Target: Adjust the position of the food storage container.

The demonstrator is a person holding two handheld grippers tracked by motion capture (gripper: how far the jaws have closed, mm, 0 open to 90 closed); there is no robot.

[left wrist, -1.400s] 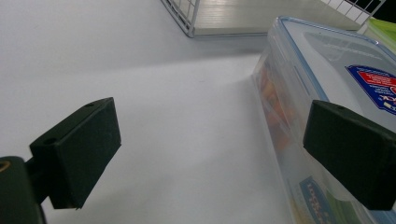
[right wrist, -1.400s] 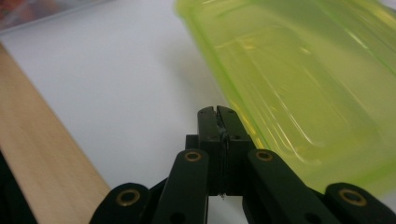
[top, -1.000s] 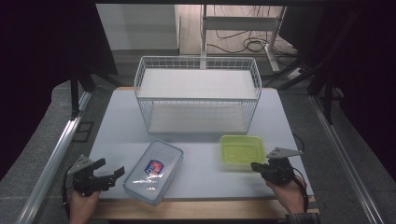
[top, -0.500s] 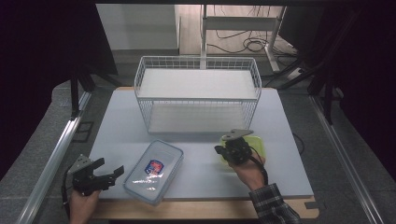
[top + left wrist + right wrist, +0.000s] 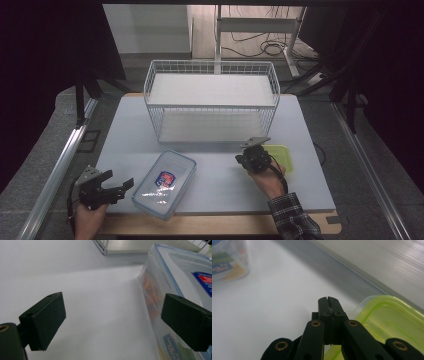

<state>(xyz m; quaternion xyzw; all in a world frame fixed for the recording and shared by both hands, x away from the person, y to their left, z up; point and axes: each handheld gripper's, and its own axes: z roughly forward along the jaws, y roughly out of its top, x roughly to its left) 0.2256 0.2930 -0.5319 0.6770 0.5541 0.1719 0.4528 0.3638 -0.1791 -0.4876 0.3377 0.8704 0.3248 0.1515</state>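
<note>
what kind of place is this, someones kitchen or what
Not a kitchen; more likely a lab or test bench. A bare white table holds a wire basket and food containers, dark curtains hang at both sides, and loose cables lie on the floor behind by a metal stand.

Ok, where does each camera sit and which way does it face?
High view: above the person's side, looking forward and down on the table and wire basket; both hands show.
Left gripper view: on the left gripper, open jaws facing the clear box.
Right gripper view: on the right gripper, shut, beside the green container.
Shared: all see the clear box.
</note>
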